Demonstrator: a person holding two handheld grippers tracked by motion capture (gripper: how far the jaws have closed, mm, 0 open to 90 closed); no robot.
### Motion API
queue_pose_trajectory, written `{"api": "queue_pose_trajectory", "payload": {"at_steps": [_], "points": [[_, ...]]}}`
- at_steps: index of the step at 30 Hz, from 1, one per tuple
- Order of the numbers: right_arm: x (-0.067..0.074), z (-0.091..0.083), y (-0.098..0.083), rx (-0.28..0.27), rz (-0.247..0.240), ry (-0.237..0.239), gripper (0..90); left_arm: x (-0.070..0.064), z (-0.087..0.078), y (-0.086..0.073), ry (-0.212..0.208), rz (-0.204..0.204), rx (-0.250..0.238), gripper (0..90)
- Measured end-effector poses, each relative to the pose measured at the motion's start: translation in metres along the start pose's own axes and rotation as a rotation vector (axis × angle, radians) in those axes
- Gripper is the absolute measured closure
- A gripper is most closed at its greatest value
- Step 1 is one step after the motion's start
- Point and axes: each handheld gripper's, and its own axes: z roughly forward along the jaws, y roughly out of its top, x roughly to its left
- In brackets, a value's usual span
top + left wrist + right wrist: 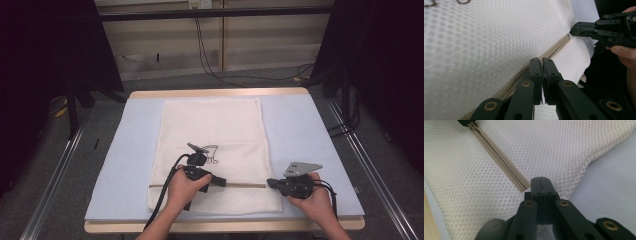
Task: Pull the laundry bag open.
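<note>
This looks like a recording lab or test studio, not a home. The surface is a plain wooden board with a pale blue mat over it, set up on its own in the middle of a grey carpeted floor. Black curtains hang on both sides, metal rails run along the floor, and loose cables trail from a wall socket across bare beige panelling.

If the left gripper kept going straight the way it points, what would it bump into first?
Probably the right gripper: the left gripper points along the mesh bag's zipper towards it.
</note>
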Motion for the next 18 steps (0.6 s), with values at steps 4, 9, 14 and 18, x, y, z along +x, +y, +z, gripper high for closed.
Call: {"api": "queue_pose_trajectory", "payload": {"at_steps": [4, 9, 14, 18], "points": [[0.000, 0.000, 0.000, -0.001, -0.001, 0.002, 90.0, 0.003, -0.004, -0.004, 0.007, -0.001, -0.015, 87.2], [0.000, 0.000, 0.000, -0.002, -0.003, 0.002, 90.0, 0.009, -0.006, -0.008, -0.016, -0.013, -0.032, 87.2], [0.000, 0.000, 0.000, -0.002, -0.005, 0.002, 90.0, 0.011, -0.013, -0.009, -0.002, -0.008, -0.030, 87.2], [0.000, 0.000, 0.000, -0.002, -0.006, 0.004, 90.0, 0.014, -0.019, -0.009, -0.007, -0.010, -0.035, 87.2]]}}
